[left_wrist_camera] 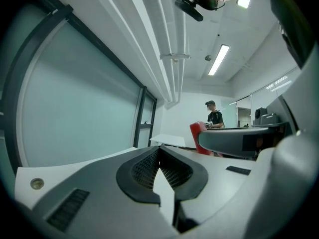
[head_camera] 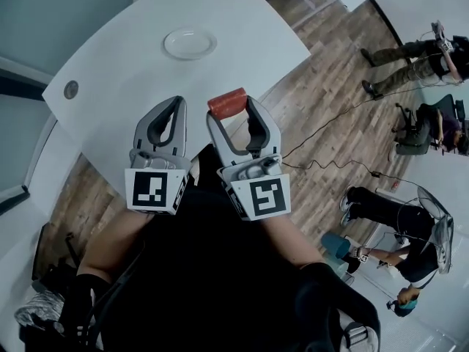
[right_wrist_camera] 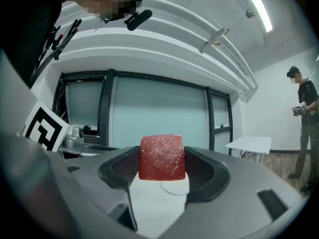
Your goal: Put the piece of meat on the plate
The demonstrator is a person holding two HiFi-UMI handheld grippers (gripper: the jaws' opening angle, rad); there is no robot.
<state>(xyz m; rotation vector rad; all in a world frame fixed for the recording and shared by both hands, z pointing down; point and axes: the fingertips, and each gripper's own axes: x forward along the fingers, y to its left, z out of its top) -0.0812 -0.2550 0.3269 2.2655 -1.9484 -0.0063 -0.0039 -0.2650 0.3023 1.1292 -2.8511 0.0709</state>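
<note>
One red meat block (head_camera: 227,102), long axis crosswise, pinched in right gripper's (head_camera: 233,110) fingers, short of the round white plate (head_camera: 190,42) (on white desk (head_camera: 242,17)); left gripper's (head_camera: 171,103) fingers pressed together.

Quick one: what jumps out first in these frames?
The red piece of meat, clamped between the right gripper's jaws and held in the air above the white table. Farther along the table, the white plate sits empty. The left gripper alongside is shut on nothing.
</note>
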